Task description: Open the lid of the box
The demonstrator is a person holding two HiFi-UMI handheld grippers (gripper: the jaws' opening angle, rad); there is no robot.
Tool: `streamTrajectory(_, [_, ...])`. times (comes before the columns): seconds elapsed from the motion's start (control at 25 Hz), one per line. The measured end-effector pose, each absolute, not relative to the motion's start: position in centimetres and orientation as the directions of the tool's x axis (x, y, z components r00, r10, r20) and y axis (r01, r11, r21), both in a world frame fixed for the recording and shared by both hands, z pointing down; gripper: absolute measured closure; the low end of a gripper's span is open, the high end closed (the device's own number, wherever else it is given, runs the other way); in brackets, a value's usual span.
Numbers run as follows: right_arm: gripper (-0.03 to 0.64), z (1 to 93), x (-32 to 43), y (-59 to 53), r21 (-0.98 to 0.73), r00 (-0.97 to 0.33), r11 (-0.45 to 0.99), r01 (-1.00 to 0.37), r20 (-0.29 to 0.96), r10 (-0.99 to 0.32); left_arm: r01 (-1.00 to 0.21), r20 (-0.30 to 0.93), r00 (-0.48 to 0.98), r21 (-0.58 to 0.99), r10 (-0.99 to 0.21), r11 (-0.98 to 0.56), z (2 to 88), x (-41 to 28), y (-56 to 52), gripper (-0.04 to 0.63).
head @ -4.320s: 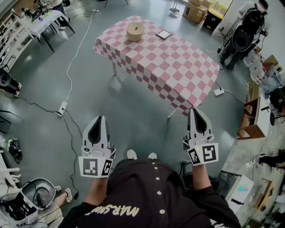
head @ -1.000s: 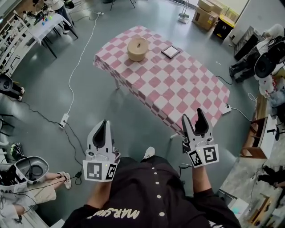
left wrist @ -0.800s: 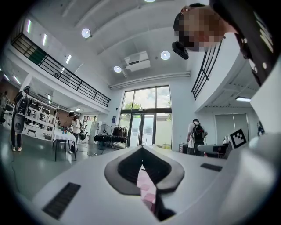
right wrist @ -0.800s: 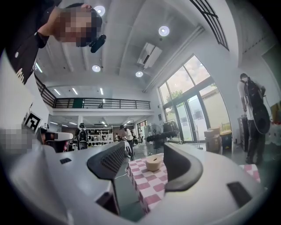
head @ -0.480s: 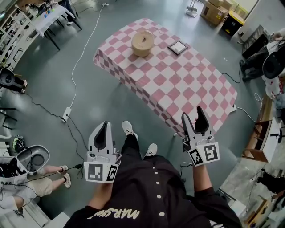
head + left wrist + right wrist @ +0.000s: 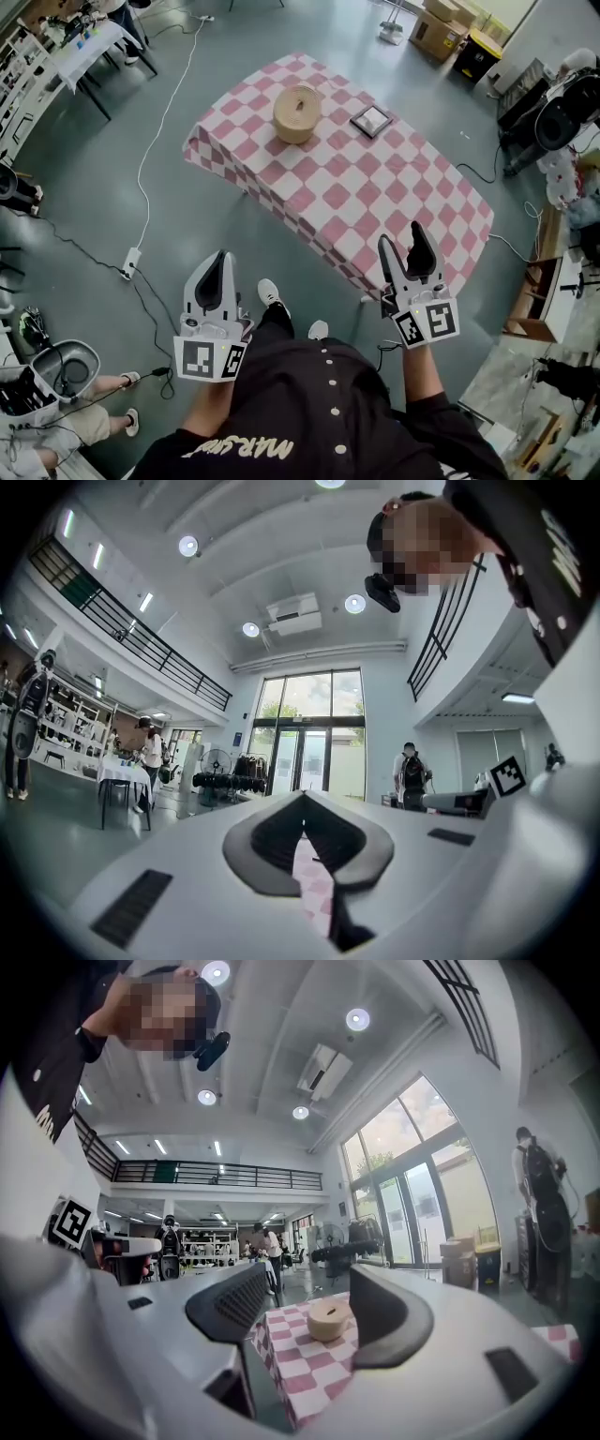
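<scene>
Far ahead on the pink-and-white checked table (image 6: 375,211), the round tan lidded box (image 6: 297,112) stands well apart from both hands, dead ahead of my right gripper (image 6: 406,251), jaws wide and empty, while my left gripper (image 6: 212,277) is pinched closed.

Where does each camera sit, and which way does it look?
Head view: on the head, steeply down onto checked table, round box, left gripper, right gripper, the person's shirt and shoes.
Left gripper view: on that gripper, level past shut jaws toward glass doors; shirt above.
Right gripper view: on that gripper, level between open jaws at the box; shirt above.
Shared: head and right gripper views show the box.
</scene>
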State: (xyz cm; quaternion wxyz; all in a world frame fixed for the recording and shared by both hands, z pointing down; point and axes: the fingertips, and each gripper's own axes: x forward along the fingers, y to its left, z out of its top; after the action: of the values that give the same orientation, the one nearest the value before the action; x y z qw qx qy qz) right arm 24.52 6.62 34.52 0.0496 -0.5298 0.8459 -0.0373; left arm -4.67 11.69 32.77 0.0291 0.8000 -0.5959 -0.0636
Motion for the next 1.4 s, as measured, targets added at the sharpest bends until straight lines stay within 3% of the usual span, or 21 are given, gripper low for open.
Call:
streamTrajectory(1.0, [0.350, 34.1, 15.4, -4.1, -0.091, -0.318, 0.319, -0.943, -0.024, -0.948, -0.917, -0.083, 0.366, 0.135, -0.927, -0.375, 33.0, -15.3, -1.9, 0.584])
streamTrajectory(1.4, [0.350, 34.8, 14.8, -7.6, -0.123, -0.291, 0.289, -0.949, -0.004, -0.957, -0.912, -0.069, 0.371, 0.160, -0.926, -0.377, 34.2, -16.3, -4.5, 0.584])
